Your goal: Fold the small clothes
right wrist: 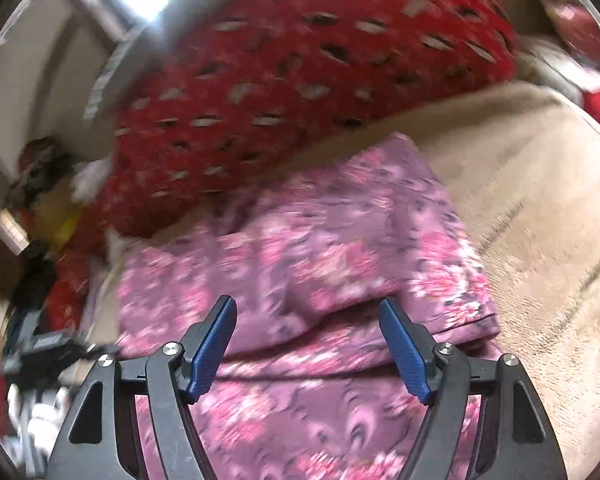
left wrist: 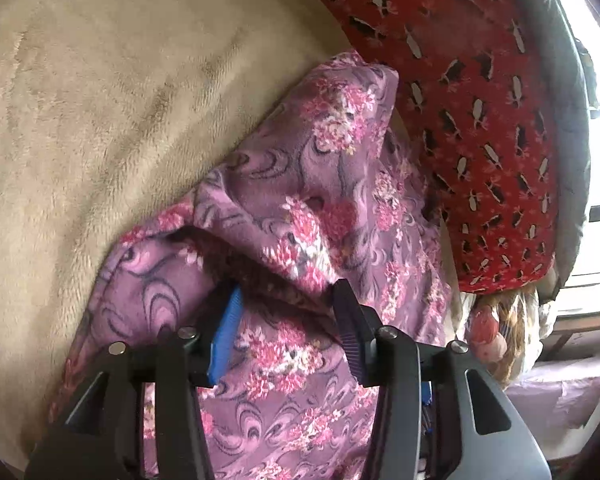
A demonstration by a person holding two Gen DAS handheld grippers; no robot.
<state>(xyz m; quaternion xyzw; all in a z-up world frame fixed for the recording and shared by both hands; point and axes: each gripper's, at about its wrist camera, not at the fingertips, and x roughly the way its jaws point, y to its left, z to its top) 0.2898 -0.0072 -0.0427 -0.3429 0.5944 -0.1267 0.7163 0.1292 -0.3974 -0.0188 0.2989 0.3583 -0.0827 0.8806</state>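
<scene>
Closest in, the left gripper (left wrist: pixel 286 312) has its fingers spread around a raised ridge of the purple floral garment (left wrist: pixel 300 208), not pinching. The right gripper (right wrist: pixel 308 344) hovers wide above it. It lies rumpled on the beige blanket (left wrist: pixel 100 100), near the red pillow (left wrist: pixel 460 100). Light, floppy cloth, I'd say; best gripped at a hem corner.

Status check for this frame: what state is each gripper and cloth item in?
left gripper: open, fingers amid raised folds
right gripper: open, over the cloth
purple floral garment: partly folded, rumpled
red patterned pillow: lying behind the garment
beige blanket: spread flat underneath
</scene>
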